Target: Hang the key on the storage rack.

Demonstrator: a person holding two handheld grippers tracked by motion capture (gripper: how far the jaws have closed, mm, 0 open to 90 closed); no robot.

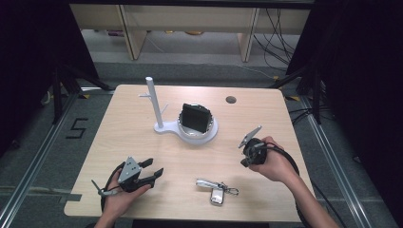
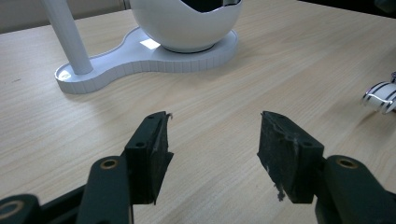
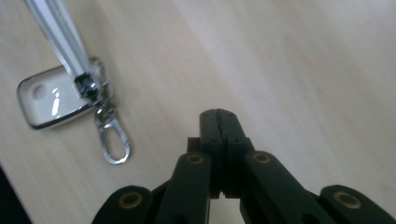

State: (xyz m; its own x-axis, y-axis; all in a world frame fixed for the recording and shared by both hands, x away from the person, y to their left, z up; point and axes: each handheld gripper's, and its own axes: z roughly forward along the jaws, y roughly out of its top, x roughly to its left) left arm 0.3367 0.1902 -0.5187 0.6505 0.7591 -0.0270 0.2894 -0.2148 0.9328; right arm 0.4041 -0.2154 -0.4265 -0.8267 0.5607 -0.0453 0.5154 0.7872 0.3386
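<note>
So from the high view I'm seeing both hands sitting low on the light wooden bench (image 1: 142, 137), one hand-held gripper each. The left hand-held gripper (image 1: 153, 170) is hanging out near the front left corner with its jaws spread wide and nothing between them; in the left gripper view the left hand-held gripper (image 2: 212, 140) is just framing bare wood between the two black pads, pointing toward the white plastic stand with the tall post and round bowl (image 2: 154, 51). That stand (image 1: 187, 130) is sitting around the middle of the bench, and a dark rectangular thing (image 1: 196, 118) is resting in its bowl, can't really tell what it is. The right hand-held gripper (image 1: 247, 159) is over on the right side, tilted down toward the bench, and in the right gripper view the right hand-held gripper (image 3: 218, 114) is clenched tight, jaws pressed together with nothing in them, hovering over plain wood. The silvery key fob with its strap and small metal clip (image 1: 216, 189) is lying flat near the front edge, between the two hands and nearer the right one, touching neither gripper. In the right gripper view the key fob (image 3: 56, 100) is showing up just beside the closed tips, off to the upper left, clip pointing down.
</note>
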